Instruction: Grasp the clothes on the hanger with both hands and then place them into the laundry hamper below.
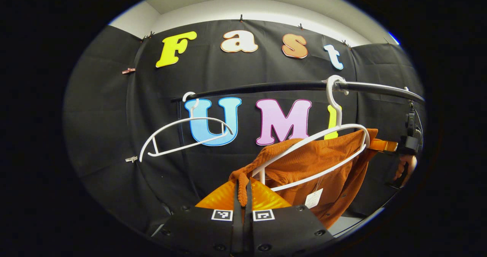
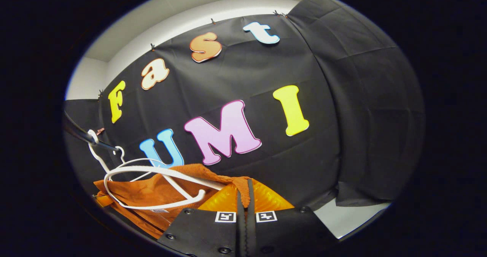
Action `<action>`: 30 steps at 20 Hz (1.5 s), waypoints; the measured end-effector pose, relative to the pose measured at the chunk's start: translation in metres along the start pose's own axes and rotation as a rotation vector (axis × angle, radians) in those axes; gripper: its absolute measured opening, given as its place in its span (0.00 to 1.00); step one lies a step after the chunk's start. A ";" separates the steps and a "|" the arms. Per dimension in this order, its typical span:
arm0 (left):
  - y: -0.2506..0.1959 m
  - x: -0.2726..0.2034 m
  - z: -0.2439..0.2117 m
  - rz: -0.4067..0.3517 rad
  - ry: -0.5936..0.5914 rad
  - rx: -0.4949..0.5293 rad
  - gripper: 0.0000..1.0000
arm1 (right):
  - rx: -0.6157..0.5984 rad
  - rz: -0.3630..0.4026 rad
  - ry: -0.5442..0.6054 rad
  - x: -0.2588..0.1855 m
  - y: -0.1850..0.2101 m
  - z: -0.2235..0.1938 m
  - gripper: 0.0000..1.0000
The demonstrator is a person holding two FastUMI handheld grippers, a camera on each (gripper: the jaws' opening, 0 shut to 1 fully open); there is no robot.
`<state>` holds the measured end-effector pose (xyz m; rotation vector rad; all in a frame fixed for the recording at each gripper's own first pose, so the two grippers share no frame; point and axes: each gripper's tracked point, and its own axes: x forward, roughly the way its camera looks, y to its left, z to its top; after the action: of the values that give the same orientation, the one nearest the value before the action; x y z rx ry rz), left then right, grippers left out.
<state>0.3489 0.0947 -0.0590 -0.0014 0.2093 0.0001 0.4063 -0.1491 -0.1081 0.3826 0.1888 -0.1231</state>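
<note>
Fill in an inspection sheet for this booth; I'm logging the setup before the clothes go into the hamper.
Surface: a pale strip of floor below the cloth wall.
Job's things: orange garment half off its white hanger, which hooks on the black rail; hamper: nothing seen.
Clutter: a second, bare white hanger on the same rail.
Grippers: left hand-held gripper shut on one garment edge; right hand-held gripper shut on the other edge.
Cables: nothing seen.
Surroundings: black cloth wall, clipped up under a white wall.
</note>
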 end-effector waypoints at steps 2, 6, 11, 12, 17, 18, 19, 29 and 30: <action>0.004 -0.001 -0.007 0.007 0.012 0.007 0.05 | -0.005 0.003 0.039 -0.001 -0.001 -0.022 0.05; 0.025 -0.003 -0.025 0.044 0.041 -0.025 0.05 | 0.032 0.034 0.094 -0.014 0.010 -0.060 0.04; 0.045 -0.005 -0.064 0.074 0.100 -0.040 0.05 | 0.083 0.122 0.144 -0.034 0.041 -0.097 0.04; 0.048 -0.005 -0.072 0.077 0.115 -0.041 0.05 | 0.071 0.132 0.154 -0.039 0.045 -0.105 0.05; 0.035 -0.005 -0.117 0.029 0.170 -0.048 0.05 | 0.030 0.198 0.195 -0.061 0.078 -0.137 0.05; 0.024 -0.005 -0.124 0.002 0.178 -0.055 0.05 | 0.033 0.216 0.206 -0.065 0.086 -0.144 0.05; 0.015 -0.006 -0.131 -0.020 0.186 -0.059 0.05 | 0.032 0.238 0.217 -0.067 0.096 -0.149 0.04; -0.078 -0.015 -0.091 -0.223 0.113 -0.095 0.05 | 0.000 0.434 0.202 -0.105 0.168 -0.130 0.05; -0.081 -0.014 -0.088 -0.230 0.104 -0.092 0.05 | -0.010 0.439 0.203 -0.103 0.166 -0.131 0.05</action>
<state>0.3165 0.0132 -0.1420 -0.1169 0.3122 -0.2195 0.3103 0.0626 -0.1462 0.4186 0.3005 0.3501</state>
